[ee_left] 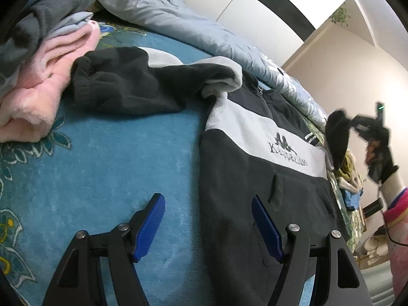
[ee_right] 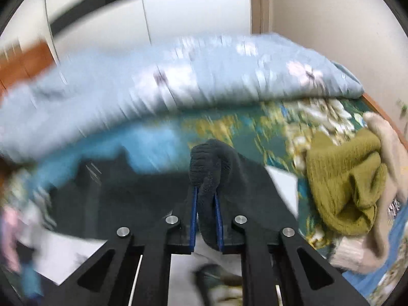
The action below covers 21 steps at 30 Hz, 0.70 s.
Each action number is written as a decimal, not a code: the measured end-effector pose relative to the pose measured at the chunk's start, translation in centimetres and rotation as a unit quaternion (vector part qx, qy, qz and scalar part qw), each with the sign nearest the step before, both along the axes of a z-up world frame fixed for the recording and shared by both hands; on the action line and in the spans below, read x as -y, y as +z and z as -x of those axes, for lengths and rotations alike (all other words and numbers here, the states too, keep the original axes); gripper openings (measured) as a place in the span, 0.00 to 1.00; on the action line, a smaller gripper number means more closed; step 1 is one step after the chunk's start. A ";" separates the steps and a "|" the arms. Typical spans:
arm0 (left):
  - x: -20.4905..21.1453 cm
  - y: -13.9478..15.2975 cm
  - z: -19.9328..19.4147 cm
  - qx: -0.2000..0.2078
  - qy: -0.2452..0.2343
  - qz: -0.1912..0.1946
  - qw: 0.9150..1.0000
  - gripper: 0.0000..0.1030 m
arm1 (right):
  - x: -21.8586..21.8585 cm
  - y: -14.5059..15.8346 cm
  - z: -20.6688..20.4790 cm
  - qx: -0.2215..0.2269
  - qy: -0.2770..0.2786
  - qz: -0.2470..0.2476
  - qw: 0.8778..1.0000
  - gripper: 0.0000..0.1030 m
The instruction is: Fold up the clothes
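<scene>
A black and white fleece jacket point(ee_left: 257, 158) with a logo on its white band lies face up on the blue floral blanket point(ee_left: 102, 178). One black sleeve point(ee_left: 122, 86) stretches to the left. My left gripper point(ee_left: 207, 201) is open and empty just above the jacket's lower left edge. My right gripper point(ee_right: 205, 191) is shut on the cuff of the other black sleeve point(ee_right: 206, 163) and holds it lifted. It shows at the far right of the left wrist view point(ee_left: 357, 125). The right wrist view is motion blurred.
Pink and grey clothes point(ee_left: 43, 76) are piled at the left. A pale blue quilt point(ee_left: 193, 25) lies along the far side of the bed. An olive knit sweater point(ee_right: 344, 178) and a beige garment point(ee_right: 387, 148) sit at the right.
</scene>
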<state>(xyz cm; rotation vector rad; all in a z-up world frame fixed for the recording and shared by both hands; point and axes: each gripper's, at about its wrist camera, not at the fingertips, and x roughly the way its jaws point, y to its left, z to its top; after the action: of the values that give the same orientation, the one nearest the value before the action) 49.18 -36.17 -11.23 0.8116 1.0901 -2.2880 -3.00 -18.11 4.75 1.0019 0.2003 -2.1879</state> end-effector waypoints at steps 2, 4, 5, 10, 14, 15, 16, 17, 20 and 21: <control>0.1 0.2 -0.3 -0.006 0.002 -0.001 1.000 0.72 | 0.7 3.1 -1.6 -0.016 0.018 0.036 0.999 0.12; 0.1 0.4 -0.6 -0.010 0.005 -0.001 1.000 0.72 | 2.4 5.3 -3.6 -0.027 0.047 0.060 0.997 0.12; 0.1 0.5 -0.8 -0.013 0.006 0.000 1.000 0.72 | 3.5 6.1 -4.6 -0.028 0.063 0.068 0.995 0.12; 0.4 1.3 -1.4 -0.019 0.017 0.004 1.000 0.72 | 11.1 2.8 -10.7 -0.008 0.148 0.042 0.988 0.12; 0.7 1.7 -1.7 -0.019 0.025 0.006 0.999 0.72 | 15.8 -3.7 -14.9 0.046 0.188 0.011 0.981 0.12; 0.8 1.8 -1.7 -0.019 0.026 0.006 0.999 0.72 | 16.8 -5.5 -16.0 0.063 0.196 0.006 0.979 0.12; 1.0 2.0 -1.7 -0.019 0.028 0.008 0.999 0.72 | 17.6 -6.9 -16.9 0.076 0.204 0.002 0.976 0.12; 1.1 2.1 -1.7 -0.019 0.031 0.010 0.999 0.72 | 18.1 -7.9 -17.8 0.086 0.210 -0.001 0.974 0.12; 2.1 2.3 -1.4 -0.017 0.047 0.010 0.999 0.72 | 20.0 -10.9 -20.2 0.105 0.237 -0.018 0.966 0.12; 2.5 2.3 -1.4 -0.015 0.054 0.008 0.998 0.72 | 20.4 -11.7 -20.7 0.104 0.242 -0.031 0.964 0.13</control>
<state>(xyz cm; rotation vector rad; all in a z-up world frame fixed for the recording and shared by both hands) 50.56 -38.65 -8.97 0.6972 1.0992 -2.2224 17.74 -38.46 -6.95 1.0773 0.3753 -1.6321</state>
